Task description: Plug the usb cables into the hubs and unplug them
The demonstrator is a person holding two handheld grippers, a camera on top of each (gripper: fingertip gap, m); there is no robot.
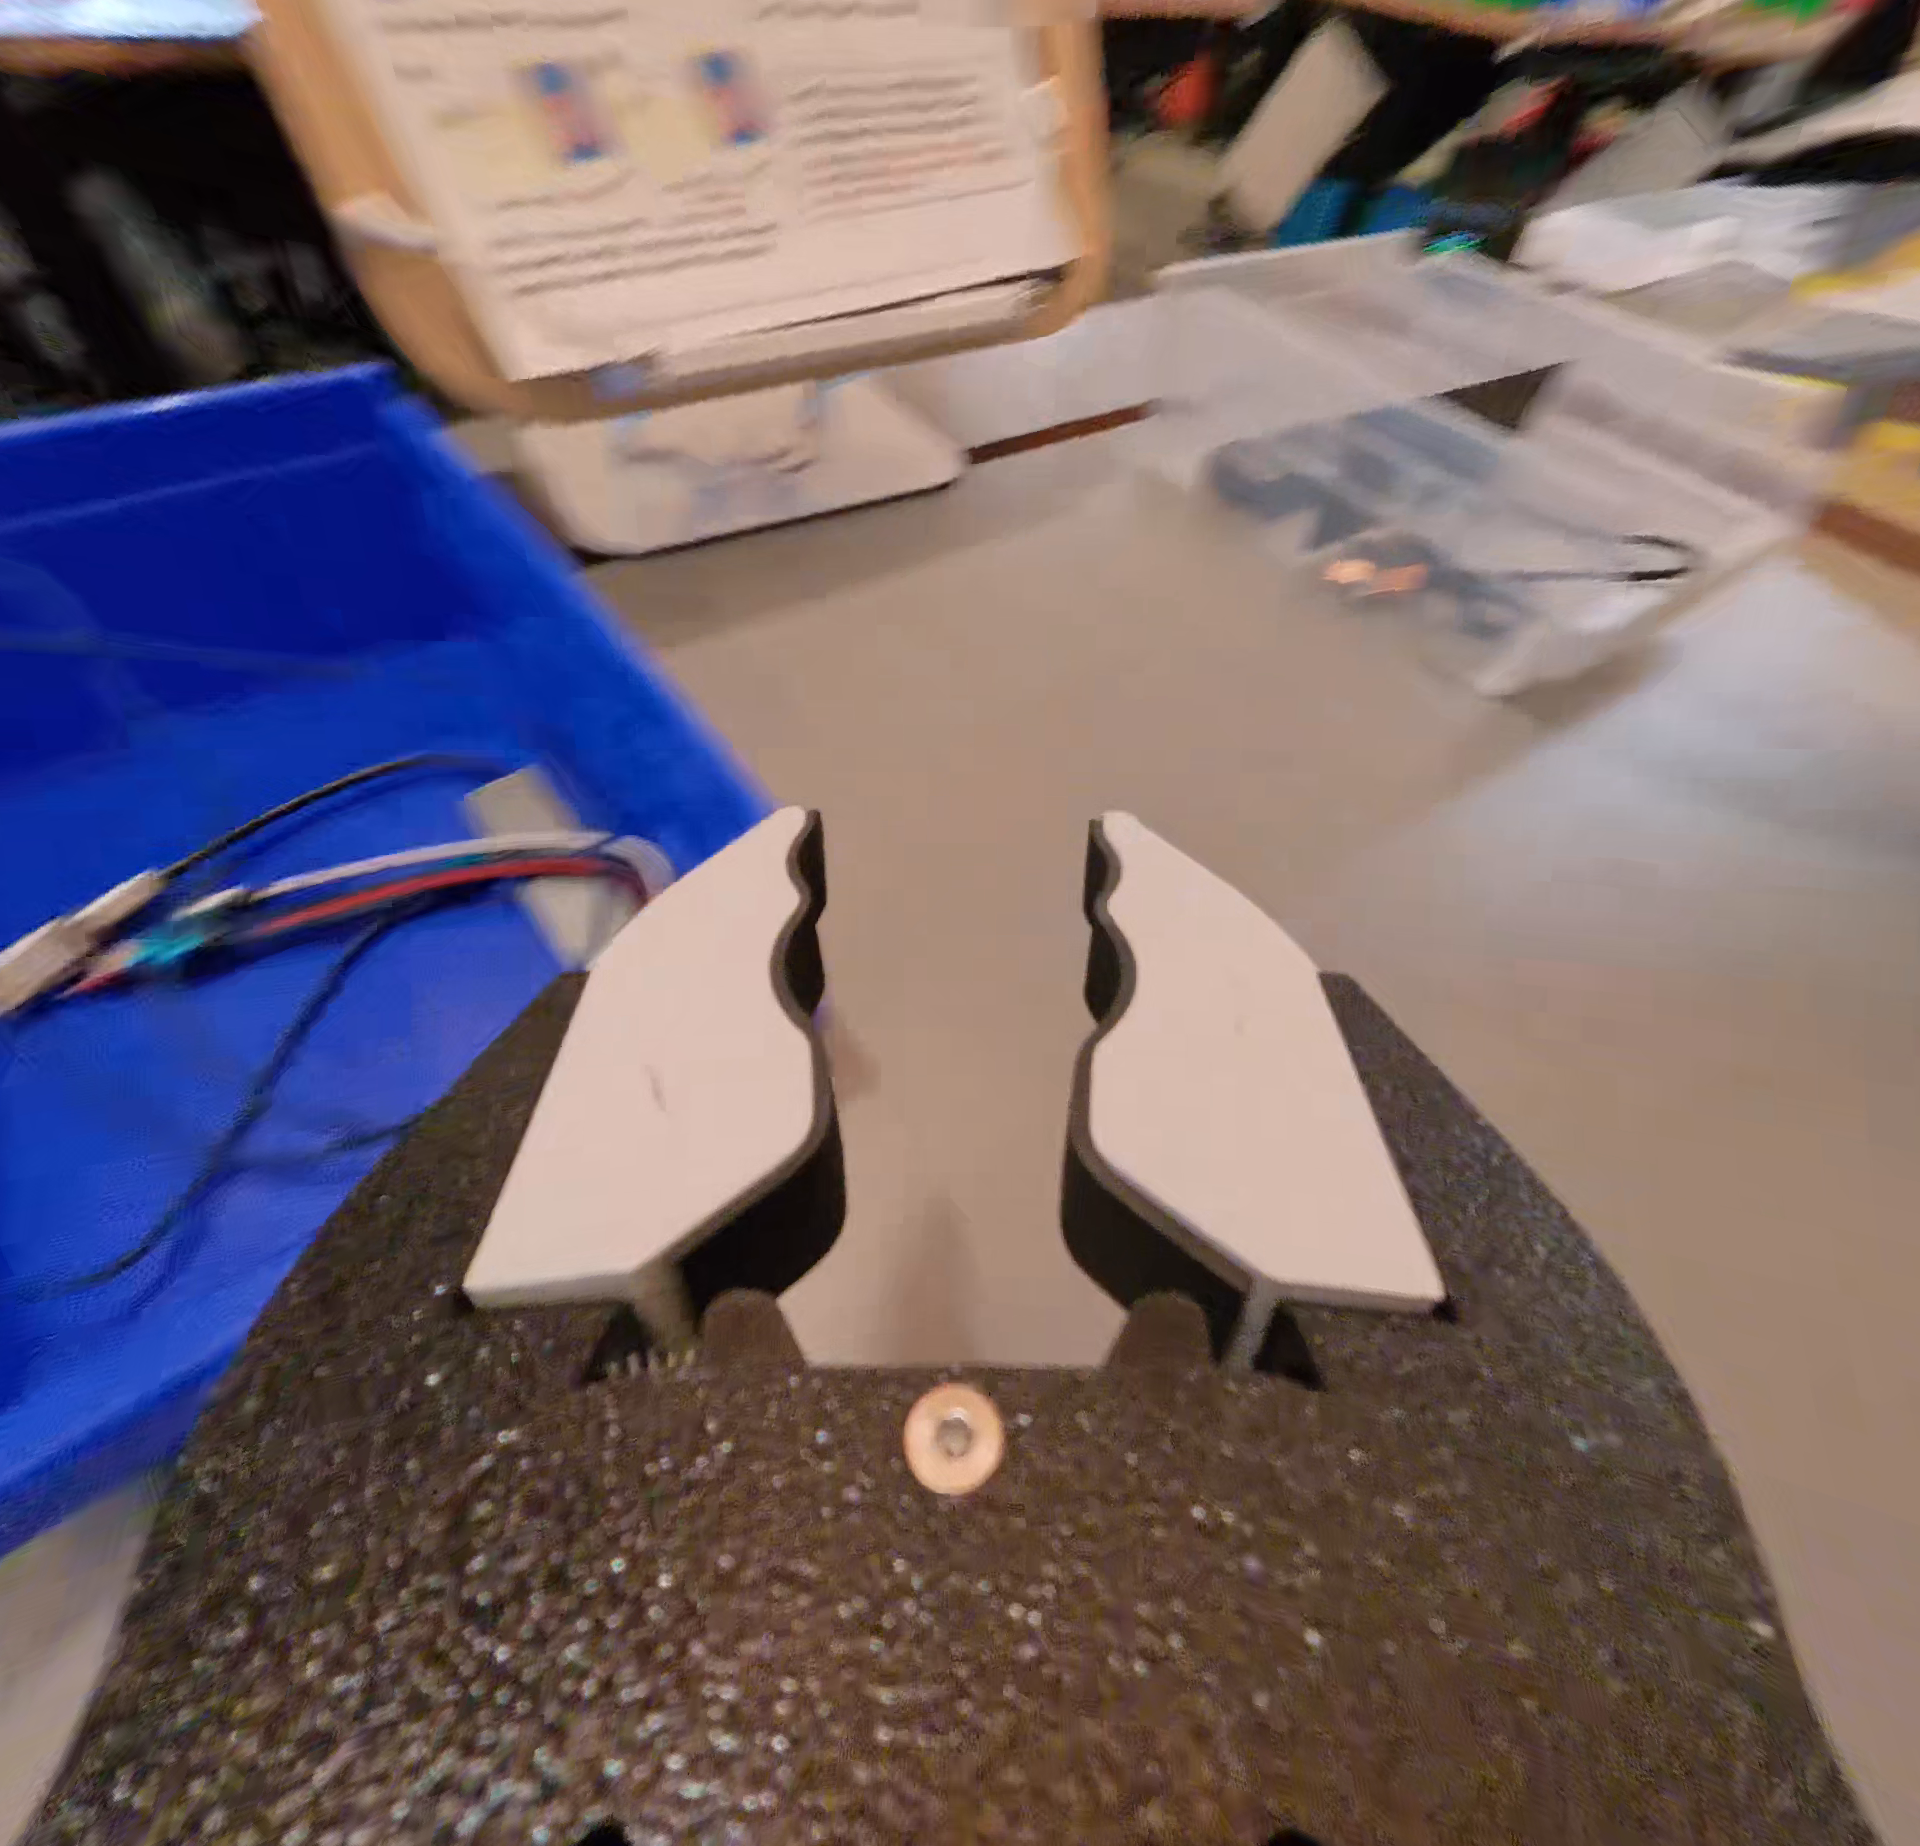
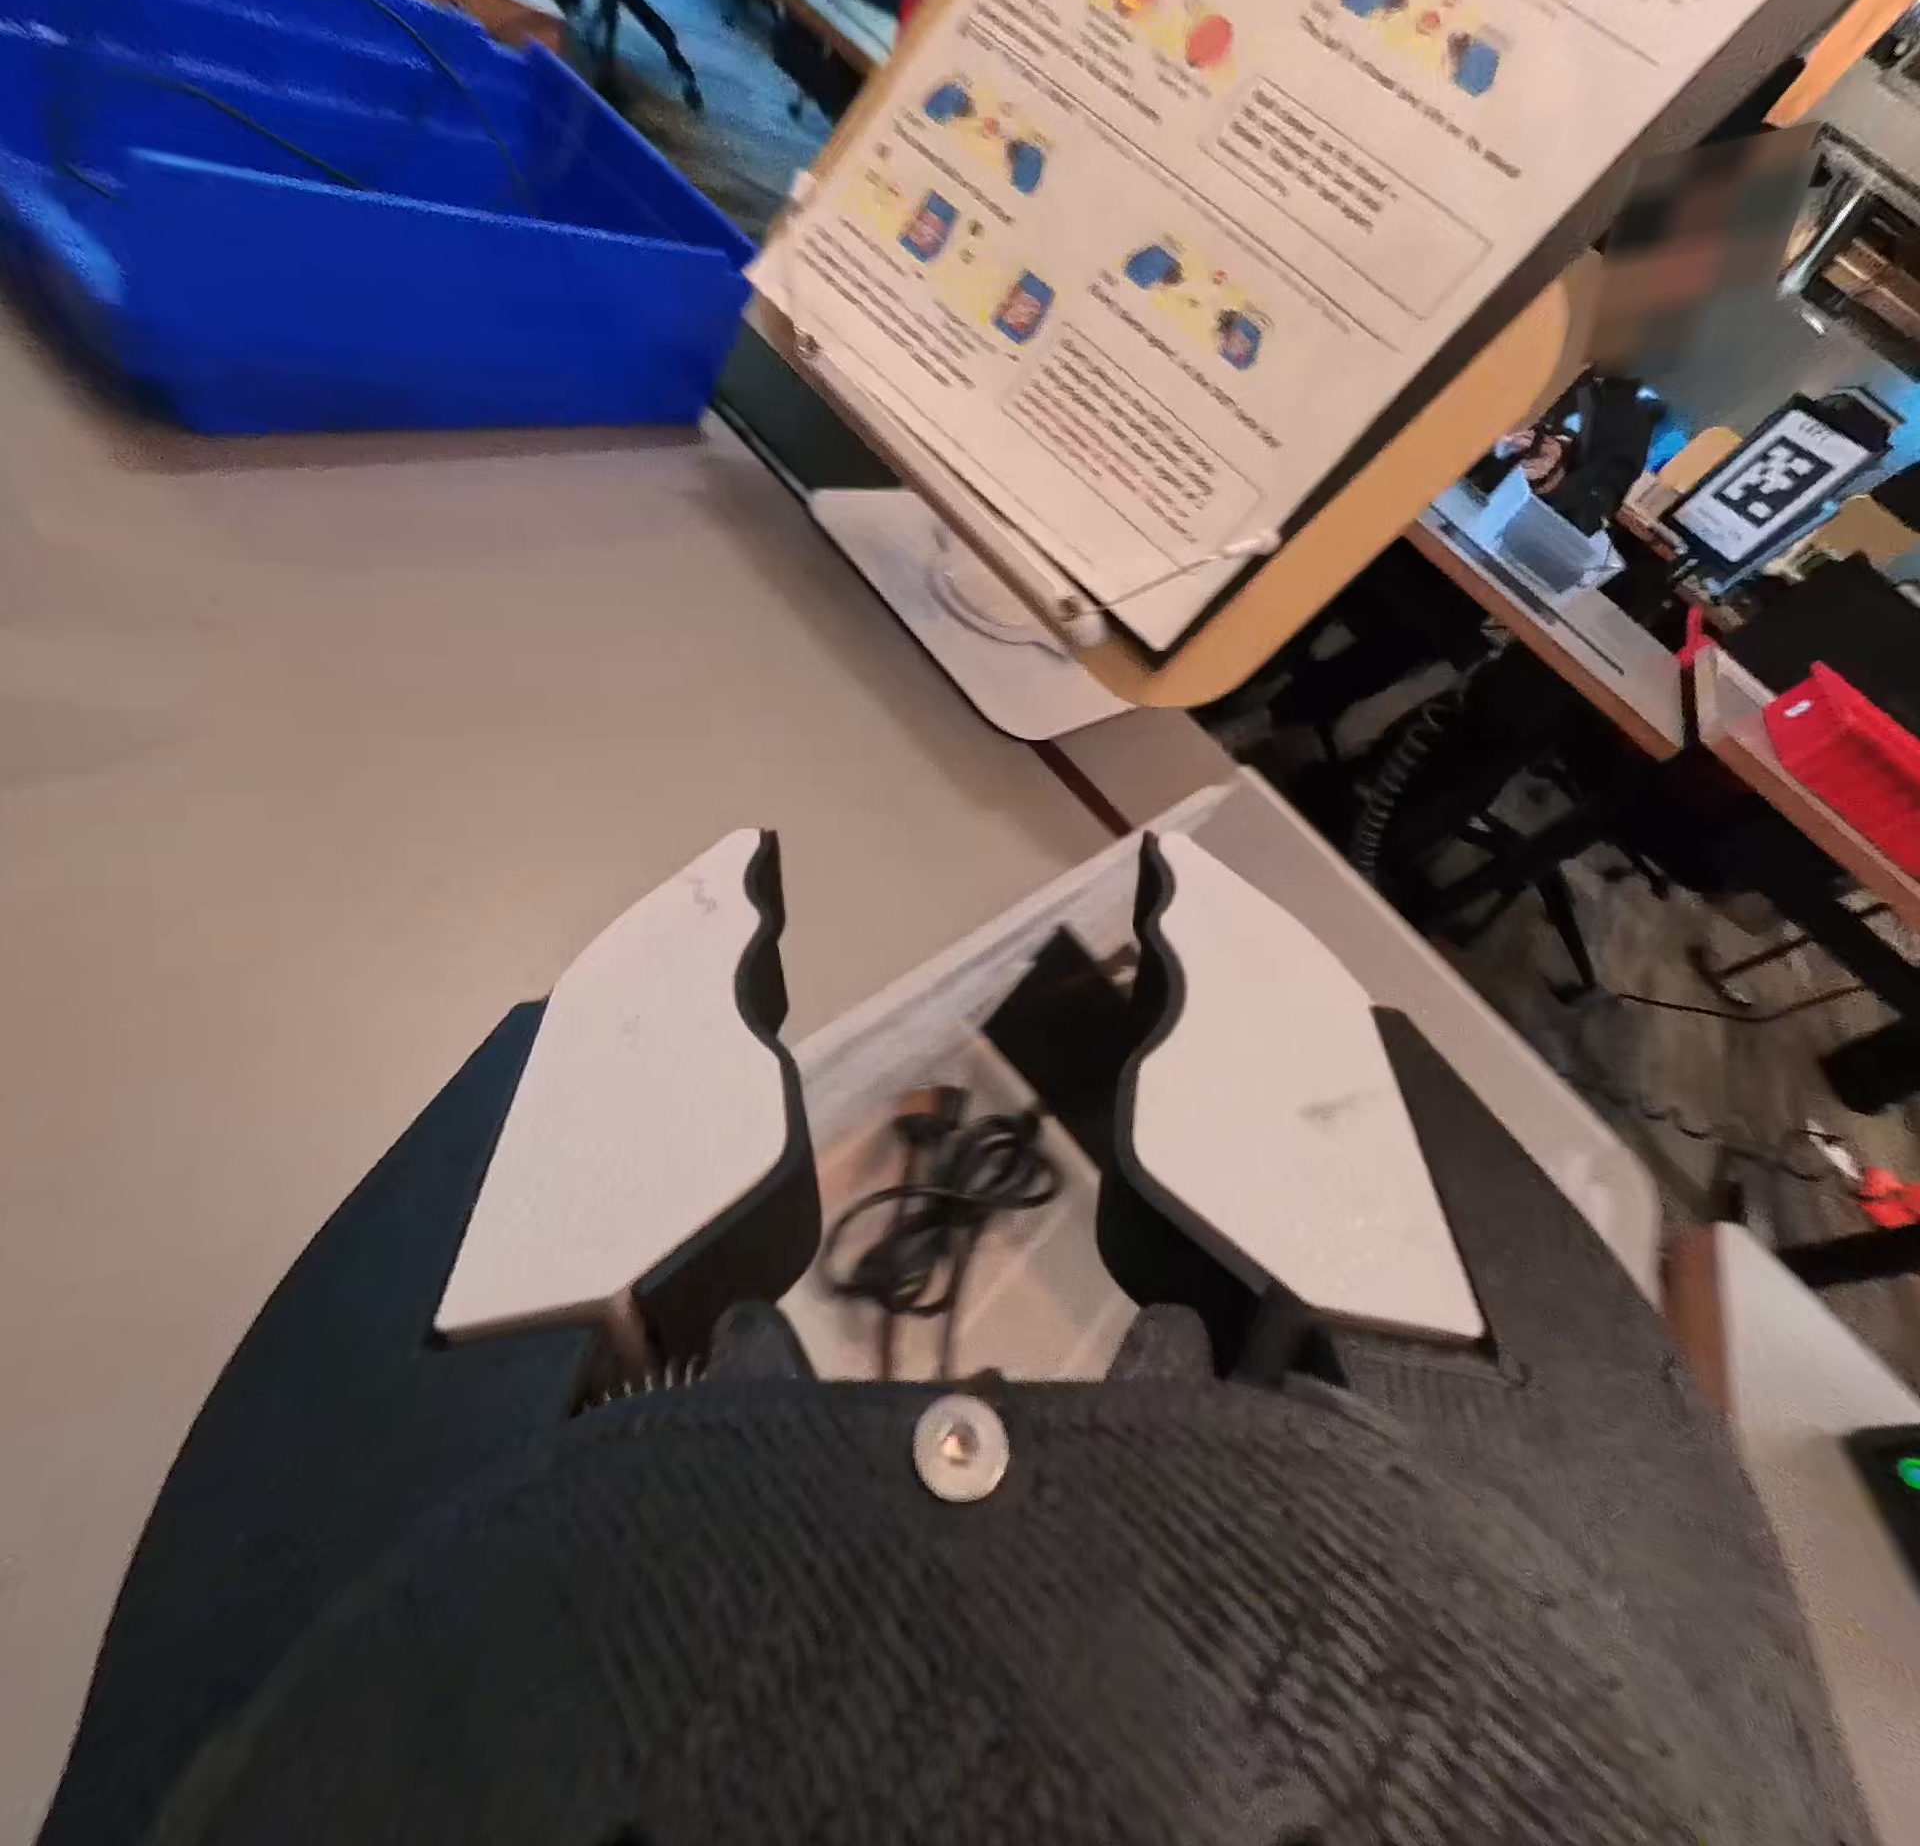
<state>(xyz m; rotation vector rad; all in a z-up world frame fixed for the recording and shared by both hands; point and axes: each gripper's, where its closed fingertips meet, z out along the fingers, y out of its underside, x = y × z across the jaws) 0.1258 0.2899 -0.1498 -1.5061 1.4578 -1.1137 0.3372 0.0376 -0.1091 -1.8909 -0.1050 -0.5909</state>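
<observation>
So the usb cables (image 1: 312, 892) we can spot in the left wrist view are lying inside the blue bin (image 1: 312, 570), a loose bunch of black and multicoloured leads with silvery plug ends, plus a greyish block (image 1: 540, 861) at their far end that might be a hub, but it's too blurry for us to call. They sit off to the left of our left tool (image 1: 954, 830) and a bit ahead of it, not touching. That tool has its fingers spread apart with nothing between them, just bare counter (image 1: 1039, 716) showing through the gap.

Over in the right wrist view there's another black cable (image 2: 935, 1204), coiled up in a clear plastic box (image 2: 997, 975) directly under and between the fingers of our right tool (image 2: 956, 840). That one is spread open too and isn't pinching anything; the cable lies below it, and we can't tell how close.

Further out, the blue bin (image 2: 416, 300) shows again at the upper left, well apart from the right tool. A printed instruction sheet on a wooden stand (image 2: 1143, 238) stands at the far side of the counter (image 2: 416, 757). In the left view the same stand (image 1: 727, 134) sits between the bin and a clear box (image 1: 1455, 508) on the right.
</observation>
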